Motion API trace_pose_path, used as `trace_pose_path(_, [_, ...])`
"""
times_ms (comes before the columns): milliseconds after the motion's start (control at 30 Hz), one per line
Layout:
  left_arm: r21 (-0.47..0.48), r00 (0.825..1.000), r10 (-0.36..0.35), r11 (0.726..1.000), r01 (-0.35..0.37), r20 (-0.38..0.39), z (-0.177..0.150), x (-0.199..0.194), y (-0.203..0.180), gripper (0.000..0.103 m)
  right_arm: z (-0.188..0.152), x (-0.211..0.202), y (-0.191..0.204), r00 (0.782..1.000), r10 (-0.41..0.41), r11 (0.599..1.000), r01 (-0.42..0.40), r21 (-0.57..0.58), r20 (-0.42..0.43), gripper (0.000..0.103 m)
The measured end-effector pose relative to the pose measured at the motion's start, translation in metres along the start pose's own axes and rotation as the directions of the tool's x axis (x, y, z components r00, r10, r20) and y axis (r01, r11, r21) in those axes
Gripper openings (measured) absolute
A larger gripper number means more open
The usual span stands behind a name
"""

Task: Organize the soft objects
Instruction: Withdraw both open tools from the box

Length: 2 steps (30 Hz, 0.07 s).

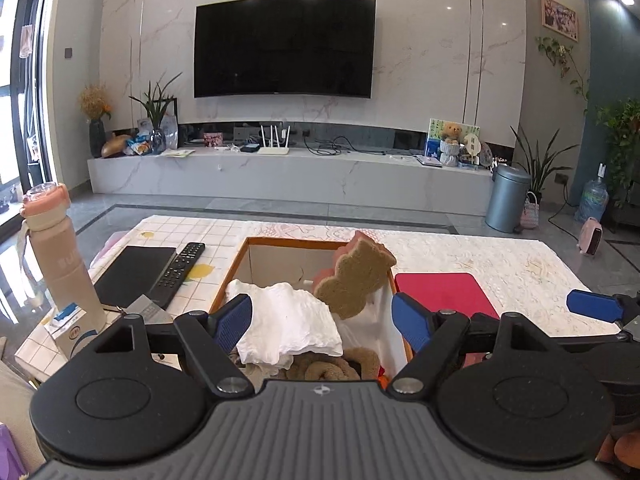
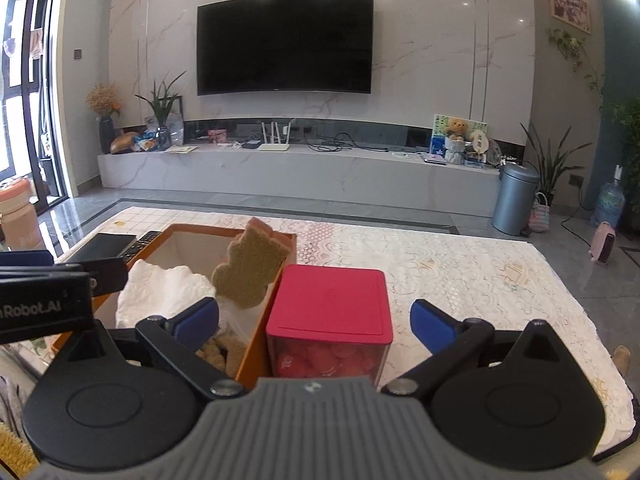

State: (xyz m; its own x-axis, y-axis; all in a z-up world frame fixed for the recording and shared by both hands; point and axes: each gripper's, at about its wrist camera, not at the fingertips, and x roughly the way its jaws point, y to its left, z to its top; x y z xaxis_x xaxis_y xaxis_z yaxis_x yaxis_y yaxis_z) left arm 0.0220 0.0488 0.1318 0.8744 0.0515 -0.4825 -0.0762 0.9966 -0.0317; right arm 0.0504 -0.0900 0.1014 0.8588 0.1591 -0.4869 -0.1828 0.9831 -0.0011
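Note:
An orange-rimmed open box stands on the table. Inside it lie a crumpled white cloth, a bear-shaped brown sponge leaning upright against the right wall, and a brown plush at the near end. My left gripper hovers open over the near end of the box, fingers either side of the cloth, holding nothing. My right gripper is open around the red-lidded container beside the box, not touching it.
A pink bottle, a black tablet and a remote sit left of the box. The lace-covered table stretches right. A TV wall, bin and plants stand beyond. The left gripper body enters the right wrist view.

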Motion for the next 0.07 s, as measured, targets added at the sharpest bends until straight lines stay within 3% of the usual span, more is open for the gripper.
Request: trace_pose_path(67, [-0.001,1.000,0.001,1.000,-0.001,0.001,-0.0015,-0.0022,0.0007,0.093,0.0003,-0.0031,0.0023,1.000,-0.002,1.000,0.003,-0.012,0.006,0.100])
